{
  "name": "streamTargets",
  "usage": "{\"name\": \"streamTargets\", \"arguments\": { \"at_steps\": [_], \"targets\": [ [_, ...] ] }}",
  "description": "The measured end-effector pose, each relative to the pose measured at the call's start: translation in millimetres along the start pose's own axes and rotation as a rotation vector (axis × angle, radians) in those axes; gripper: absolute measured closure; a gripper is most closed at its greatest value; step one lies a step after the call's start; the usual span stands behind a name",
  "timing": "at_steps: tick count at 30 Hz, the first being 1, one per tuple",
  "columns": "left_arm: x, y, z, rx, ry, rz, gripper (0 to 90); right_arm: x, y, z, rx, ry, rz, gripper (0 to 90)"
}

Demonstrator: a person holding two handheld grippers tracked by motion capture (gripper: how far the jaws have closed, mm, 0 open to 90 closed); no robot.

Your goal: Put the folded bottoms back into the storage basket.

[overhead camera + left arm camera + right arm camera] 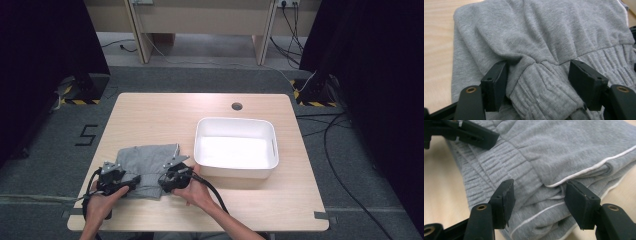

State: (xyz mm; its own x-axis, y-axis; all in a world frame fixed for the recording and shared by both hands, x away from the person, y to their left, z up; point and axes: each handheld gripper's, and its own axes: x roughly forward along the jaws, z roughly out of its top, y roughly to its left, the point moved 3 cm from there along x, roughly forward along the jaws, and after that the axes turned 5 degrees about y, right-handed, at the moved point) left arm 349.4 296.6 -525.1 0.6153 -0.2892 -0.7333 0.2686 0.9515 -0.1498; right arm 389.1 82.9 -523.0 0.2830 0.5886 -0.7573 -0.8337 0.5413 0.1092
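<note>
The folded grey sweatpants [145, 167] lie on the table [150, 115] beside the empty white bin [272, 150], left tool [537, 82] and right tool [539, 200] straddling their near edge, not yet clamped.

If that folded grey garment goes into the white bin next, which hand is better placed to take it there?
Probably the right. The right gripper straddles the garment at the edge nearer the bin. The left gripper sits at the far edge. Both have open jaws around fabric.

Wooden table [150, 112]: grey garment [145, 162], white bin [236, 167].
</note>
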Motion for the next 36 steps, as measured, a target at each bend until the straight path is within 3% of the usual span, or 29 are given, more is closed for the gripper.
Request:
{"name": "streamTargets", "arguments": {
  "at_steps": [4,7,11,13,20,22,26,29,31,32,35,36],
  "targets": [
    [-9.4,-10.4,-12.0,0.014,-0.002,-0.005,31.5,-9.6,10.9,-16.4,-0.027,0.010,0.028,40.5],
    [-13.3,-13.2,-16.6,0.025,-0.005,0.002,31.5,-14.3,17.7,-17.9,-0.036,0.031,0.030,39.4],
    [-20.4,-17.5,-25.8,0.027,0.000,-0.020,31.5,-29.0,24.7,-19.8,-0.048,0.025,0.037,38.4],
    [-24.9,-24.1,-31.7,0.044,0.006,-0.030,31.5,-43.3,21.2,-21.7,-0.025,-0.020,0.016,37.0],
    [-34.2,-33.3,-36.9,0.064,0.002,-0.049,30.3,-46.6,13.0,-29.6,0.047,-0.036,-0.011,33.5],
    [-39.1,-33.8,-33.8,0.060,-0.005,-0.069,25.5,-47.3,10.9,-34.6,0.067,-0.045,-0.037,32.6],
    [-53.1,-25.8,-19.1,0.036,-0.063,-0.067,23.5,-46.2,11.0,-36.0,0.082,-0.054,-0.039,32.2],
    [-55.5,-15.9,-13.2,0.010,-0.075,-0.048,23.2,-46.5,11.9,-33.4,0.082,-0.061,-0.036,32.2],
    [-52.0,-7.9,-10.9,-0.007,-0.062,-0.033,22.1,-46.8,12.4,-30.0,0.081,-0.065,-0.039,31.9],
    [-44.6,-1.5,-10.9,-0.016,-0.025,-0.026,21.1,-45.6,11.9,-27.8,0.088,-0.066,-0.048,31.6],
    [-36.6,2.7,-12.7,-0.024,0.003,-0.019,20.1,-42.0,10.8,-27.0,0.094,-0.059,-0.061,29.8],
    [-28.2,6.6,-16.7,-0.039,0.032,-0.006,19.3,-37.1,8.4,-27.8,0.109,-0.036,-0.086,28.2]
  ]
}}
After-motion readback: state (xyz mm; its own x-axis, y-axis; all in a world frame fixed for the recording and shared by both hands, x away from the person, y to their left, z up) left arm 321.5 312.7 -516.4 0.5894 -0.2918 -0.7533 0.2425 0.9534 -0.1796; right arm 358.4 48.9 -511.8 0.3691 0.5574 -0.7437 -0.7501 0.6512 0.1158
